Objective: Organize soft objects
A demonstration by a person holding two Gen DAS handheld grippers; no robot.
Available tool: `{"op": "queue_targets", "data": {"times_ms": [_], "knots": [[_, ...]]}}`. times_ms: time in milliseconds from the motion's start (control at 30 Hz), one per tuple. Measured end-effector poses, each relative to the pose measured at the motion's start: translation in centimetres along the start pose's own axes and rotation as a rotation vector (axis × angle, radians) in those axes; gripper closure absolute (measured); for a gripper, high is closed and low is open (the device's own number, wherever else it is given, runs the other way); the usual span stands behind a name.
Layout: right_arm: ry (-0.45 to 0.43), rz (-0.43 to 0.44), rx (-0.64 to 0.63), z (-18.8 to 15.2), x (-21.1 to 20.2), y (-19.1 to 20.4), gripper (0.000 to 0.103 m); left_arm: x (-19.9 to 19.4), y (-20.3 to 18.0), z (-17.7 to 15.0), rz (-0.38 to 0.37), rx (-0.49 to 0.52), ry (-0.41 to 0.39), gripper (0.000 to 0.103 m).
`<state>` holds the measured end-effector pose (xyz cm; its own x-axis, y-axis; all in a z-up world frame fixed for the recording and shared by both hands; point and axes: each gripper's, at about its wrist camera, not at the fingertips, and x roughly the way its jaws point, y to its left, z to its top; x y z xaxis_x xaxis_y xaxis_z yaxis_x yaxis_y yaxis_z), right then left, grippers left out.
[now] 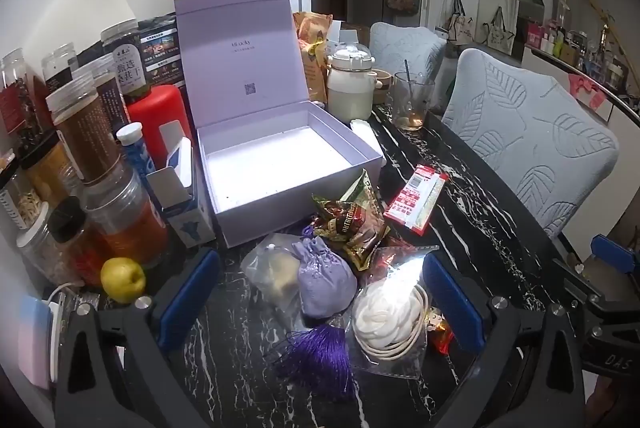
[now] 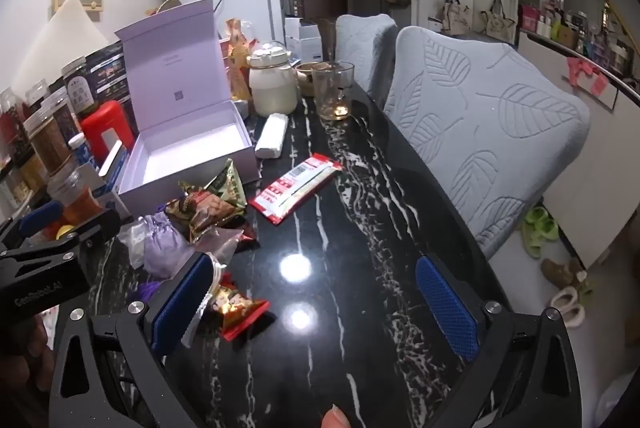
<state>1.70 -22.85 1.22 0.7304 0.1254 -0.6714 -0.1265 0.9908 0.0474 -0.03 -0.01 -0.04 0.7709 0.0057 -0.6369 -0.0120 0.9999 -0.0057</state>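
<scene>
Box (image 1: pixel 288 164) sits open & empty behind the pile, jars crowd its left side; lid could get knocked if you swing in high. Free tabletop (image 2: pixel 360 228) only to the right. Left gripper (image 1: pixel 320 308) wide open around the purple sachet (image 1: pixel 326 280); tassel may snag neighbouring bags. Right gripper (image 2: pixel 316 308) wide, holding nothing, beside a red snack packet (image 2: pixel 236 308).

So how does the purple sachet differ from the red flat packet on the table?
The purple sachet is plump gathered fabric with a tassel; the red flat packet is thin, printed and rectangular. The sachet lies in the pile between the left gripper fingers; the packet lies apart, beside the open box. Both rest on the table.
</scene>
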Motion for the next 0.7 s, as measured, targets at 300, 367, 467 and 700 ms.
{"op": "queue_targets", "data": {"times_ms": [300,367,467,700], "knots": [[0.002,-0.002,-0.003,0.2,0.6,0.0,0.000,0.5,-1.1,-0.8,-0.005,-0.001,0.019,0.000],[0.003,-0.001,-0.003,0.2,0.6,-0.2,0.000,0.6,-1.3,-1.1,-0.004,-0.003,0.019,0.000],[0.002,0.000,-0.004,0.2,0.8,-0.1,0.000,1.4,-0.9,-0.9,-0.028,-0.011,0.033,0.000],[0.010,-0.001,-0.004,0.3,1.1,-0.1,0.000,1.4,-0.6,-0.8,-0.035,-0.011,0.037,0.000]]}}
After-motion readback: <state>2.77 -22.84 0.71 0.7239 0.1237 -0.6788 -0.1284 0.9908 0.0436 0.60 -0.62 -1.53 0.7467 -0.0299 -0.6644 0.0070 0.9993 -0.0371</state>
